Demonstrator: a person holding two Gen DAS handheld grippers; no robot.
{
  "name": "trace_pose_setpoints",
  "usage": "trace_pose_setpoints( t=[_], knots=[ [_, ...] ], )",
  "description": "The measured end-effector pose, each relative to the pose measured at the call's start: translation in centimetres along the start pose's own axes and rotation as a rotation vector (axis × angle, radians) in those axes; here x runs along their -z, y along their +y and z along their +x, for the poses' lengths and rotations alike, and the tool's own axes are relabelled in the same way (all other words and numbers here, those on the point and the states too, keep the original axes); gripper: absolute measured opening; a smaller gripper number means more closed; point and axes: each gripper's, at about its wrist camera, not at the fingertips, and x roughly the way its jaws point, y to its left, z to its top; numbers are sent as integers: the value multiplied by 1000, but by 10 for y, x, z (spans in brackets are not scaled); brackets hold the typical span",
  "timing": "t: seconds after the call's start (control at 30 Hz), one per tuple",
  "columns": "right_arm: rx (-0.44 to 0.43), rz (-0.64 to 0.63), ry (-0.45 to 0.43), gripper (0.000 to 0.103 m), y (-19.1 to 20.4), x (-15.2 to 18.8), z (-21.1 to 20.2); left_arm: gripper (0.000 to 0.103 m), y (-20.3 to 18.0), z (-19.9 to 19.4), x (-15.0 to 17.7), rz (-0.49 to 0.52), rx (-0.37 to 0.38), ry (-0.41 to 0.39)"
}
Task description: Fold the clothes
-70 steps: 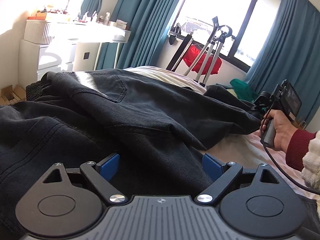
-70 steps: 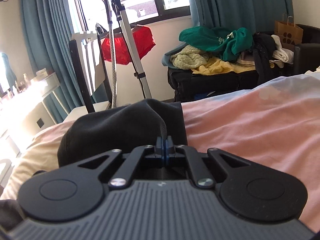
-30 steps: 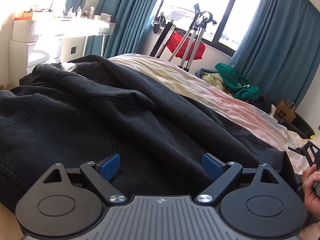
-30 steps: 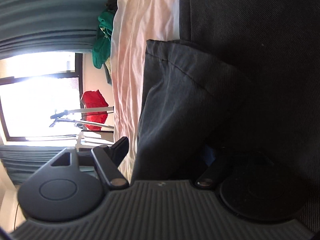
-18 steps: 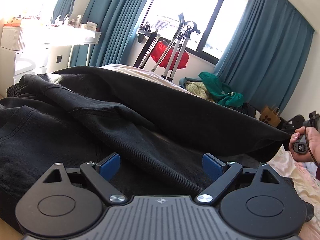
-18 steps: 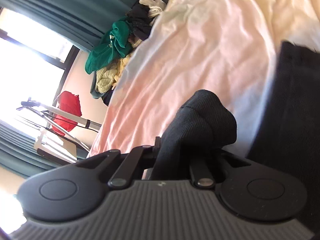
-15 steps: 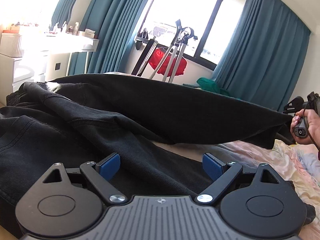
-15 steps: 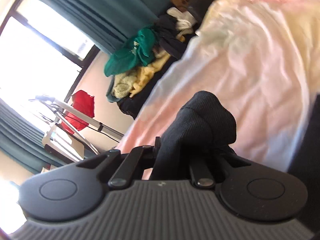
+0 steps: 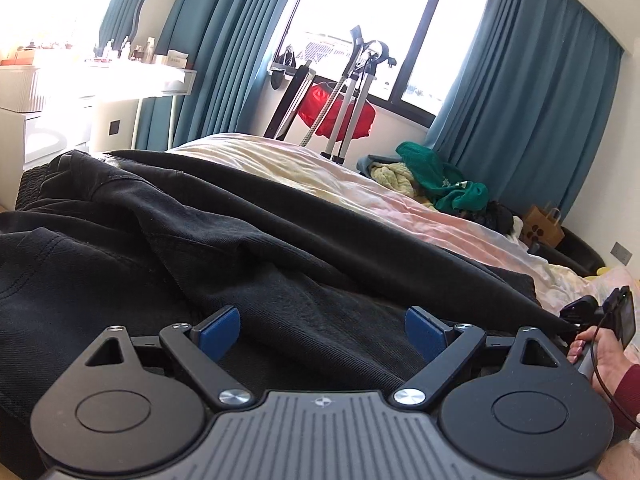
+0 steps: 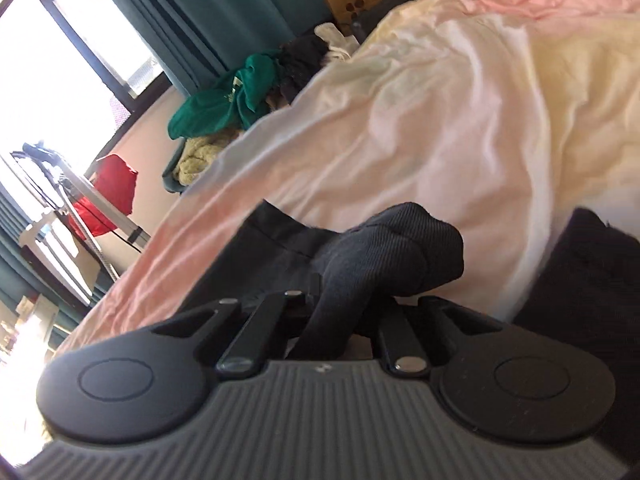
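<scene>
A: Where are the jeans [image 9: 248,240]?

B: On the bed [image 9: 400,204], long axis running from the waistband at the far left to the leg end at the near right.

A: The left gripper [image 9: 322,330]?

B: Spread wide over the denim, holding nothing.

A: The right gripper [image 10: 344,304]?

B: Pinched tight on the leg's bunched end.
</scene>
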Motion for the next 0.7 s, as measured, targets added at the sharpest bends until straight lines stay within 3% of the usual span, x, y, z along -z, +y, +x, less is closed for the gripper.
trace_pose_setpoints(
  t=[0.17, 0.33, 0.47, 0.5, 0.53, 0.7],
  knots=[
    [-43, 79, -39, 10, -19, 21, -12, 91, -4, 3, 6, 48, -19, -3],
    [-66, 129, -52, 10, -30, 23, -25, 89, -18, 15, 6, 227, -125, -14],
    [-87, 185, -42, 14, -36, 17, -24, 88, -32, 40, -16, 339, -183, -7],
    [-89, 196, -42, 19, -36, 16, -23, 81, -36, 49, -23, 365, -185, 1],
    [-92, 207, -43, 21, -37, 14, -22, 76, -41, 59, -28, 401, -188, 16],
    [-105, 263, -44, 25, -39, 7, -15, 72, -75, 125, -32, 719, -174, 185]
  ],
)
